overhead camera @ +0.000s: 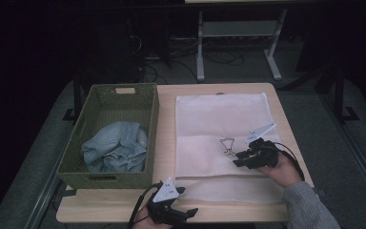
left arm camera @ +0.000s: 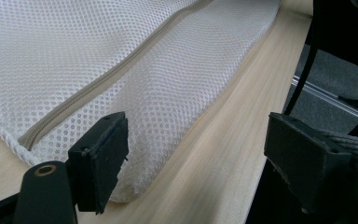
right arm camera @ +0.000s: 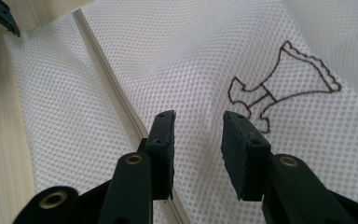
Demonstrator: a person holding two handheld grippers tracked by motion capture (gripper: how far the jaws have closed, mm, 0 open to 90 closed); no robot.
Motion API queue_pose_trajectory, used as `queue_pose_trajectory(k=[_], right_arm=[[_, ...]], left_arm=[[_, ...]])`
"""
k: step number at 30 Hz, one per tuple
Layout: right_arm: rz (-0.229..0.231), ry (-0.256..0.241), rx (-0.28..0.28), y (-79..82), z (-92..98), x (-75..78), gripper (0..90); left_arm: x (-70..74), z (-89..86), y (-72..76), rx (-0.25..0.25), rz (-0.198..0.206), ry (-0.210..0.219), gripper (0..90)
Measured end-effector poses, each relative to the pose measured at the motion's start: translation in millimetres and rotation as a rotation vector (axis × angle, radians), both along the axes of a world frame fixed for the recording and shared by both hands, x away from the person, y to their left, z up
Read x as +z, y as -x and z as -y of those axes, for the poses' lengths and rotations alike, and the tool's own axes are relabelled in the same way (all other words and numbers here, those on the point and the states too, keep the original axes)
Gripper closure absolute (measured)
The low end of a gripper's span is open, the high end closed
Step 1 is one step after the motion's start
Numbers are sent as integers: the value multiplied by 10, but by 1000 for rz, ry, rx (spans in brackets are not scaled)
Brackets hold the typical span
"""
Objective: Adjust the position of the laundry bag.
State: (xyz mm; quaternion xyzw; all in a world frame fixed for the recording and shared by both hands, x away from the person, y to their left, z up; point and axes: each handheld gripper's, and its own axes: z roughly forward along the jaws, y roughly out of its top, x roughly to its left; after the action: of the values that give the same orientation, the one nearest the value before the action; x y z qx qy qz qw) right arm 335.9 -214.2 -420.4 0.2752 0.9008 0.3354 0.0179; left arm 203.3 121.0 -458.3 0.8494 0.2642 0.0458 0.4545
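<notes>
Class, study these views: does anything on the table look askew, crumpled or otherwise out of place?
Only the denim garment, bunched unfolded in the green basket. The white mesh bag lies flat and square to the table, zipper shut as far as shown.

Green basket (overhead camera: 114,138) walls the left; mesh bag (overhead camera: 219,119) lies flat.

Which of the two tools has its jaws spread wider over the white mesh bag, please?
The left tool, at the mesh bag's near corner by the table edge, gapes widest. The right tool, by the brown stitched figure, is open more narrowly.
</notes>
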Motion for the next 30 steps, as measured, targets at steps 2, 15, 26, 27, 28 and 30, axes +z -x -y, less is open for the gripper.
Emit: queue_pose_trajectory(k=[2, 15, 26, 27, 28, 30], right_arm=[[0, -2, -2, 6, 17, -4, 620], [11, -18, -24, 112, 163, -32, 563], [44, -61, -45, 210, 300, 30, 507], [50, -59, -46, 220, 314, 34, 507], [54, -59, -44, 229, 329, 36, 504], [55, -59, -48, 251, 355, 37, 501]], left_arm=[[-1, 4, 0, -1, 0, 0, 212], [3, -10, -13, 3, -2, 3, 213], [-7, 9, -17, -1, -9, 5, 212], [-8, 9, -22, -3, -17, 14, 212], [-7, 9, -26, -3, -21, 21, 212], [-2, 10, -34, -1, -17, 16, 212]])
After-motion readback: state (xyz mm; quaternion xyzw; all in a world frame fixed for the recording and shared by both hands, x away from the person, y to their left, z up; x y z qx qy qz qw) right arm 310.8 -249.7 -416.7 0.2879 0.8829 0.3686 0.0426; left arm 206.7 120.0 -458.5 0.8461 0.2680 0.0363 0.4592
